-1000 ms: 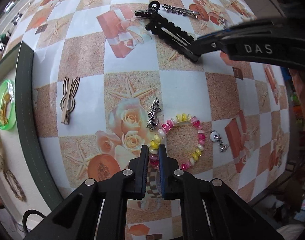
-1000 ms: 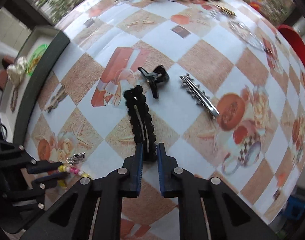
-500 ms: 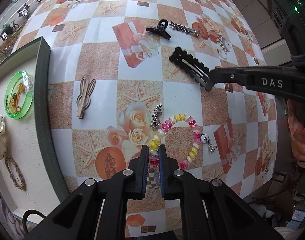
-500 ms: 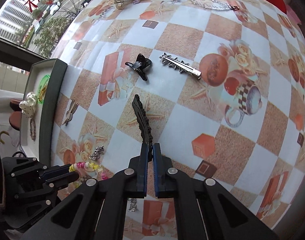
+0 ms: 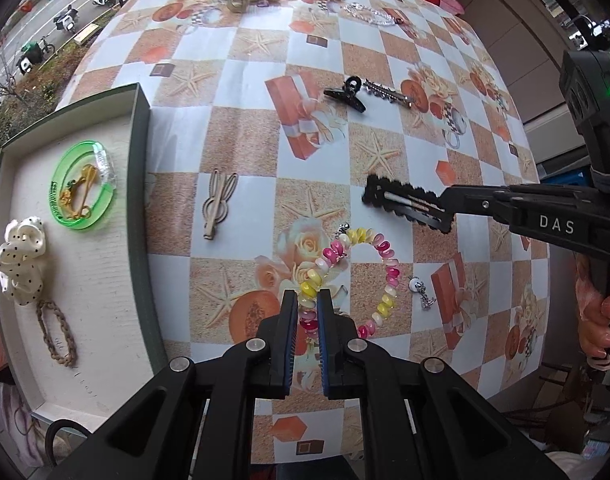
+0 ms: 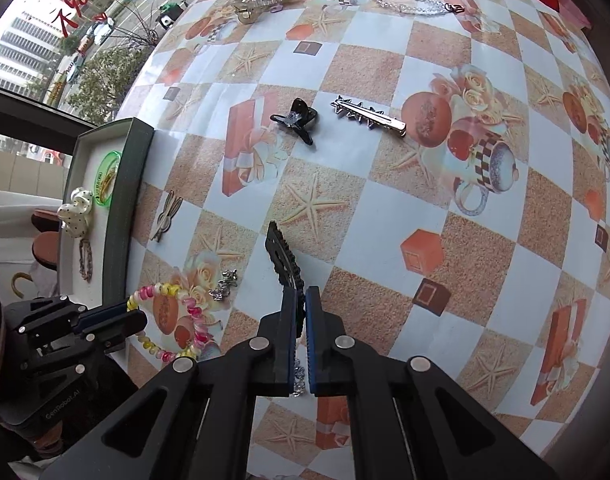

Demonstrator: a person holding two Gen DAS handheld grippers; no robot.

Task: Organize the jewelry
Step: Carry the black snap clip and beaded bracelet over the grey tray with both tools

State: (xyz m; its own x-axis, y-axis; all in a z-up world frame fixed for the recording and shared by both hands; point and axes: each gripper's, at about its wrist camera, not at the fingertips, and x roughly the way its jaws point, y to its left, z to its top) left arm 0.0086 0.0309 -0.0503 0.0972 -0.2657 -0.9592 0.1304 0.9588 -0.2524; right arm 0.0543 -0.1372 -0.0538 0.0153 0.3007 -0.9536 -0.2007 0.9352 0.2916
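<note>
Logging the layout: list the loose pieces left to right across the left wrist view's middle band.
White polka-dot scrunchie → green ring → wooden clip → beaded bracelet → black scalloped clip, held by the right tool.

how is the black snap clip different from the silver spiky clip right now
The black snap clip is clamped in the right hand-held gripper and lifted off the tablecloth; the silver spiky clip lies flat on it, untouched. The black one has a scalloped edge; the silver one is slimmer, metallic, with pointed studs. Both are long, narrow hair clips.
</note>
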